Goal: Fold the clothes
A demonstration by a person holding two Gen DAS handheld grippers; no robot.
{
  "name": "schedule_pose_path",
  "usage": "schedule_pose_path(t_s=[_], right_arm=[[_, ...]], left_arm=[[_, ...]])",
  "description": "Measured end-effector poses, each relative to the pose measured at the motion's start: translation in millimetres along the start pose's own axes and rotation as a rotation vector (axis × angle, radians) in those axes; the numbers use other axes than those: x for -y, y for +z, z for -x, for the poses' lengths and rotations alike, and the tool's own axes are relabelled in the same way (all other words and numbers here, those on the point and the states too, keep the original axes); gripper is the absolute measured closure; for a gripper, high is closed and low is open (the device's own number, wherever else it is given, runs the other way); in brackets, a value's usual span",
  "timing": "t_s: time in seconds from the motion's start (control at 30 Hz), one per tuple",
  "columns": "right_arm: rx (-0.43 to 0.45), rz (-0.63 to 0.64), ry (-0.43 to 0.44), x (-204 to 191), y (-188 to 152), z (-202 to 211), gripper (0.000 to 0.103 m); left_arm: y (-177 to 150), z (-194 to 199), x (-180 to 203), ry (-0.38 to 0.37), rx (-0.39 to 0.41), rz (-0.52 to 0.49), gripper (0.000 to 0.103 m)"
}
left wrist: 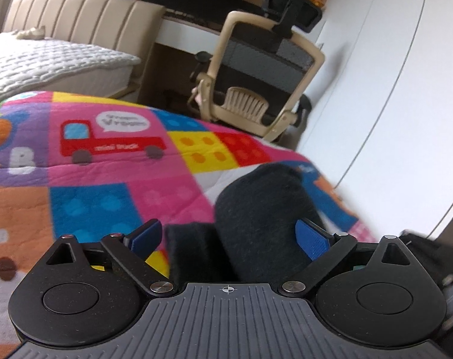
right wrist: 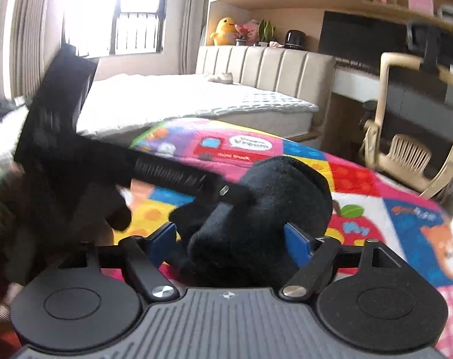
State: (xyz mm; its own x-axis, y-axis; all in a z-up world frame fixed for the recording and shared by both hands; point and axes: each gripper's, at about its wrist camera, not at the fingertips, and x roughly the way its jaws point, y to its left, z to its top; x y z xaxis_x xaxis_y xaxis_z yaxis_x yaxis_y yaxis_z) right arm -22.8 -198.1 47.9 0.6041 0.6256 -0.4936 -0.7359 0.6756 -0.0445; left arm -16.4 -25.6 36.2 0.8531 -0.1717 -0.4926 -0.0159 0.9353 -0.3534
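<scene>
A black fleecy garment [left wrist: 262, 209] lies bunched into a rounded heap on a bright patchwork quilt [left wrist: 106, 161]. My left gripper [left wrist: 229, 237] stands wide open around the heap's near end, and its blue pads [left wrist: 145, 236] do not press on the cloth. In the right wrist view the same black heap [right wrist: 271, 203] fills the space between the jaws of my right gripper [right wrist: 231, 239], which is open, with a strip of quilt [right wrist: 376, 185] showing beside its left pad. The left tool's black body [right wrist: 62, 125] reaches in from the left, with its tip on top of the heap.
Behind the quilt stands a bed with a white cover [right wrist: 196, 98] and a beige padded headboard [left wrist: 86, 18]. A beige mesh office chair [left wrist: 256, 74] and a desk [left wrist: 190, 27] are at the back right. A white wall [left wrist: 391, 89] runs along the right.
</scene>
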Motion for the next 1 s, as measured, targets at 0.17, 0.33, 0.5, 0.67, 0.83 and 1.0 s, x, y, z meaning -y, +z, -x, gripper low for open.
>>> schedule_pose_path(t_s=[0.17, 0.33, 0.5, 0.67, 0.83, 1.0], right_arm=[[-0.008, -0.176, 0.035, 39, -3, 5, 0.015], [-0.003, -0.327, 0.021, 67, -15, 8, 0.015], [0.008, -0.375, 0.018, 72, -18, -5, 0.016], [-0.014, -0.197, 0.025, 34, -7, -24, 0.020], [-0.017, 0.010, 0.008, -5, -1, -35, 0.019], [-0.019, 0.088, 0.044, -22, 4, -39, 0.016]], left_arm=[[-9, -3, -11, 0.013, -0.028, 0.030, 0.004], [-13, -2, -22, 0.026, -0.033, 0.050, 0.003], [-20, 0, -38, 0.106, -0.050, 0.071, 0.004], [-16, 15, -50, 0.077, -0.014, 0.156, 0.004], [-1, 33, -50, 0.002, 0.036, 0.194, 0.004], [14, 30, -28, -0.023, 0.039, 0.099, 0.004]])
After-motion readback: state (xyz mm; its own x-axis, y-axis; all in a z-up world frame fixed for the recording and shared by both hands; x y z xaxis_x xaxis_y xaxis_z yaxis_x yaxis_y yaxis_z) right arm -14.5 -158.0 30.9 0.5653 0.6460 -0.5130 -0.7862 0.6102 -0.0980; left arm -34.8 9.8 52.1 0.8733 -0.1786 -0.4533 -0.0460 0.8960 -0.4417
